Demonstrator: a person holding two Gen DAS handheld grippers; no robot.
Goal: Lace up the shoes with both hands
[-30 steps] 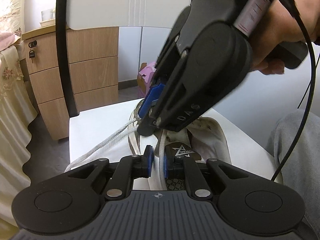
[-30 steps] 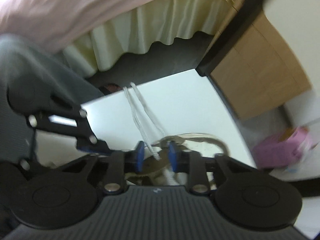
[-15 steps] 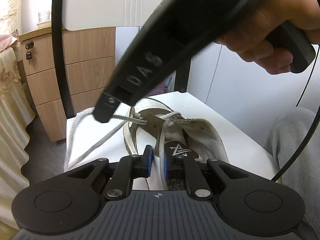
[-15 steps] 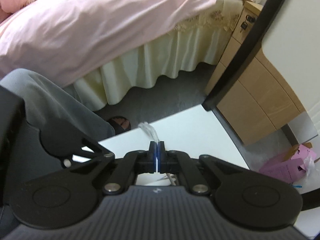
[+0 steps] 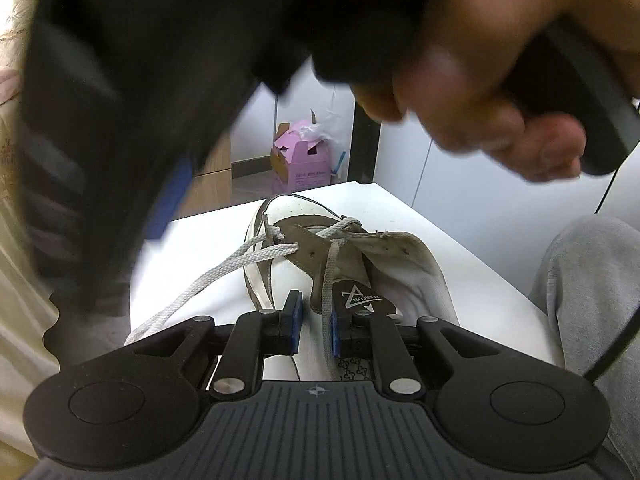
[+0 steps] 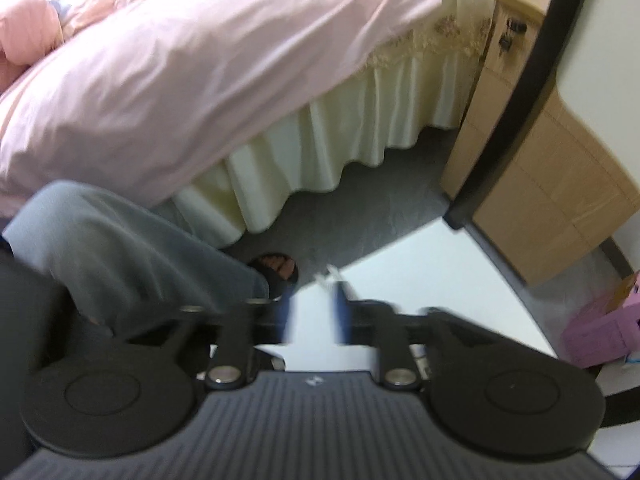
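The left hand-held gripper (image 5: 314, 326) pinches one lace (image 5: 329, 280) of the white sneaker (image 5: 404, 264) on the surface (image 5: 460, 256). The right hand-held gripper (image 6: 313, 314) (blurred) has just been opening, released, nothing between its pads. Mid-lacing, probably; next it must regrasp the loose lace end (image 5: 200, 284).

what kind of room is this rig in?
Most likely a home bedroom: a bed with a pink duvet and cream frilled valance, and a wooden drawer unit beside it. The shoe sits on a small white table.
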